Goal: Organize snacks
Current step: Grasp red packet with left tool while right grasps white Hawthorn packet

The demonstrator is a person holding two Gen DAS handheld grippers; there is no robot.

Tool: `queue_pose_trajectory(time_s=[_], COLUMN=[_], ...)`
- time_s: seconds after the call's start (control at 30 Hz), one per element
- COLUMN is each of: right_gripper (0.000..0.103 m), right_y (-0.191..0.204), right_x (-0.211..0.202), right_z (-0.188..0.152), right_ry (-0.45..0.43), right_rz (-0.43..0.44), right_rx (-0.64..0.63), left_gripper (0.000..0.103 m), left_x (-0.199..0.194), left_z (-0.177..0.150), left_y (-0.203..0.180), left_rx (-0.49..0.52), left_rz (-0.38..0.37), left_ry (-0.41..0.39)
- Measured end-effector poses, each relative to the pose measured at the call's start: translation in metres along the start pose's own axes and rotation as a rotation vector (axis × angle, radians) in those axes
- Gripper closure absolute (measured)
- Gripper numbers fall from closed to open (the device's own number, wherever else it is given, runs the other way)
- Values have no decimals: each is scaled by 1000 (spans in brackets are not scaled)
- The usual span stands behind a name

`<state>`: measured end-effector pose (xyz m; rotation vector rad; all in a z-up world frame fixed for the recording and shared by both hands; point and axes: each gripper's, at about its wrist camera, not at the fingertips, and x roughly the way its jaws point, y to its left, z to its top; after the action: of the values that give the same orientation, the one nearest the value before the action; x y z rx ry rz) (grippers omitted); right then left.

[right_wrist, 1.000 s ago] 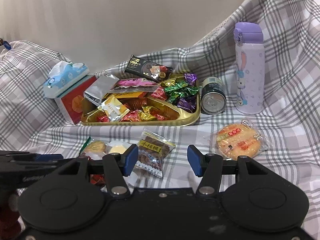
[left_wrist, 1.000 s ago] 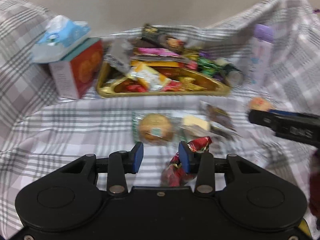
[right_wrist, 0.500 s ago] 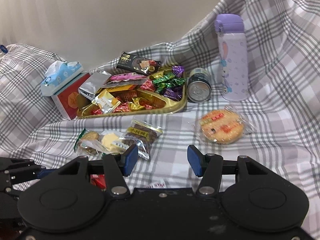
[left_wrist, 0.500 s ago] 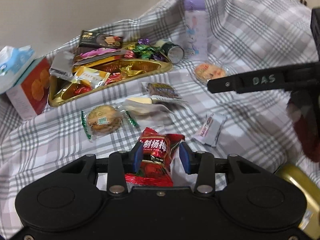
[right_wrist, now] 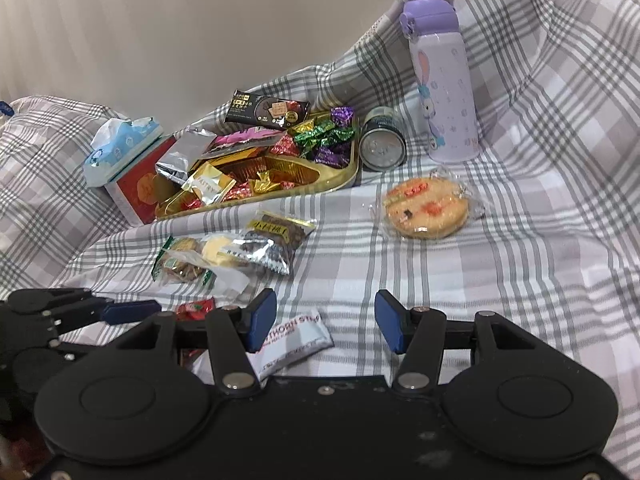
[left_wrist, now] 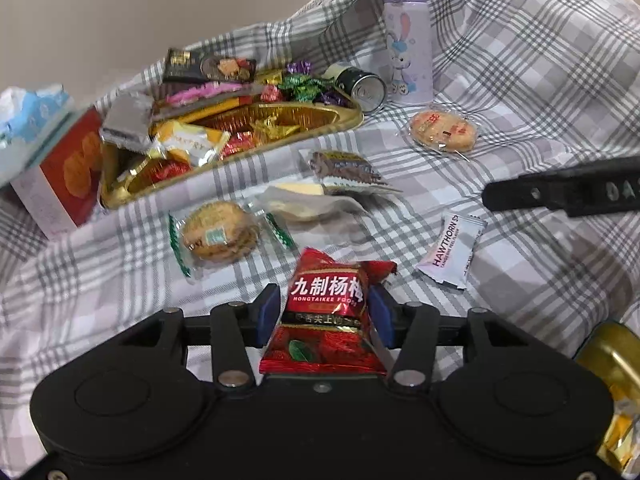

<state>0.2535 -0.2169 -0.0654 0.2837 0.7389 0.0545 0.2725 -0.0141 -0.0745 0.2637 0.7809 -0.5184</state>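
Red plum packet [left_wrist: 326,316] upright lengthwise, pinched in left hand-held gripper [left_wrist: 324,314], right hand-held gripper [right_wrist: 326,322] wide, empty

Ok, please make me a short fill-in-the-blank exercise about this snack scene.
1. The left hand-held gripper holds a ____ snack packet.
2. The can lies between the gold tray and the ____ bottle.
3. The right hand-held gripper is ____.

Missing words: red; purple; open
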Motion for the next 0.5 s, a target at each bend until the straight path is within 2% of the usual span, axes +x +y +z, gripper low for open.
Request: queue_pose_trajectory(time_s=[0.2,0.33,0.5], right_gripper=[46,46,46], right_y=[1,3,9], right_x=[-2,-3,-3], right_z=[-11,-14,-14], right_ry=[29,37,45], right_rz=[19,26,46], right_rx=[-5,-13,-20], left_gripper=[43,46,48], left_x=[11,11,1], left_z=[-1,-1,-7], left_y=[-2,3,13], left_rx=[-24,-89,-144], left_rz=[6,7,107], left_ry=[22,19,0])
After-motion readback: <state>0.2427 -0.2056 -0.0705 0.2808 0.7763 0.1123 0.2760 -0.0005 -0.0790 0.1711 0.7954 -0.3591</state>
